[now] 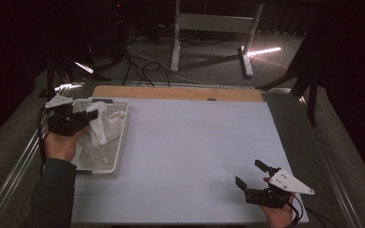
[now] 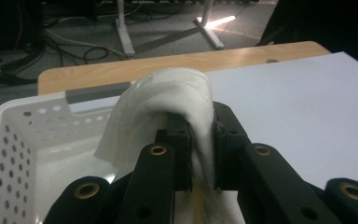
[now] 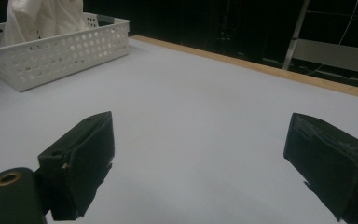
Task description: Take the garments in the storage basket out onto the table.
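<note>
High view looks down; tool views sit low, sharing the basket (image 3: 56, 51) (white).

Left tongs (image 2: 200, 154) pinch white cloth (image 2: 168, 100) above perforated basket (image 2: 14, 140).

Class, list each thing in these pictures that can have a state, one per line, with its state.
Left gripper: shut on the cloth.
Right gripper: open, nothing between its jaws.
Cloth: white, crumpled, pinched and draped over the jaws.
Basket: upright on the table, cloth inside.

one white cloth (image 1: 105, 124), one perforated basket (image 1: 121, 137), two claws, one table (image 1: 199, 142)
</note>
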The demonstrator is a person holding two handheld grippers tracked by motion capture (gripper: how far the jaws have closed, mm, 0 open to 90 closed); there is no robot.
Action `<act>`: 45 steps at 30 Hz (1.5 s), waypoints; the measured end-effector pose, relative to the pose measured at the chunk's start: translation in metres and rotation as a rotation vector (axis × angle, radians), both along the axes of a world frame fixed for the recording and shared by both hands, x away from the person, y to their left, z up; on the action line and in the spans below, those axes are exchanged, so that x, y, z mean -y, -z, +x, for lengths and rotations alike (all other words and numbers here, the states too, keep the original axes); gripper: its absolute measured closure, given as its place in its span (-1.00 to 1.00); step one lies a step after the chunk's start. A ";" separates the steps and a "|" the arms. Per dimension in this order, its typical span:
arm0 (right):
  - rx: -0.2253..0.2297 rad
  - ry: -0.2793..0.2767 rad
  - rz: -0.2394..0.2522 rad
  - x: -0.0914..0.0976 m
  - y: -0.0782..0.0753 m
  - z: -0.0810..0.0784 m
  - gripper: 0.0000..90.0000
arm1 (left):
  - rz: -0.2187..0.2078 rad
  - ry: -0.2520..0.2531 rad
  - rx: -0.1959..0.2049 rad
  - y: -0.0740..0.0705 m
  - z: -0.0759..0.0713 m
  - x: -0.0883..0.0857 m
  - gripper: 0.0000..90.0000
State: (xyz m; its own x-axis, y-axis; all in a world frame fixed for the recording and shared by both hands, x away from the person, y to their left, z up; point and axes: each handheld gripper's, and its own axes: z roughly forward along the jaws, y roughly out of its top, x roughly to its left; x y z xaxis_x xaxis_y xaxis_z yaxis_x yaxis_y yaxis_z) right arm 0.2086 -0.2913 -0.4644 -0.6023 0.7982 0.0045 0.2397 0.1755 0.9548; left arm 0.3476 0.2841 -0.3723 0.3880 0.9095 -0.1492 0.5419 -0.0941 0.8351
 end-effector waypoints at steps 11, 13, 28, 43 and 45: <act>-0.001 0.000 -0.001 0.000 0.000 0.000 -0.81 | -0.005 0.026 0.029 -0.013 -0.004 0.007 0.79; 0.000 0.000 -0.002 0.000 0.000 0.000 -0.81 | -0.007 0.029 0.036 -0.014 -0.004 0.009 0.79; 0.002 0.000 0.000 0.000 0.000 0.000 -0.81 | -0.029 0.056 0.076 -0.029 -0.005 0.023 0.79; 0.002 0.000 0.001 0.000 0.000 0.000 -0.81 | -0.037 0.085 0.113 -0.044 -0.005 0.037 0.79; 0.001 -0.001 0.000 0.000 0.000 0.000 -0.81 | -0.036 0.088 0.117 -0.045 -0.005 0.038 0.79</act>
State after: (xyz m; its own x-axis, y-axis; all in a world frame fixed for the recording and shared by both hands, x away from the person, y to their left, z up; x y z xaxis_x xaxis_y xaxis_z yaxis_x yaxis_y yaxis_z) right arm 0.2086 -0.2914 -0.4645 -0.6029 0.7978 0.0037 0.2383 0.1757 0.9552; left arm 0.3422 0.2459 -0.3268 0.4825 0.8661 -0.1307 0.4320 -0.1055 0.8957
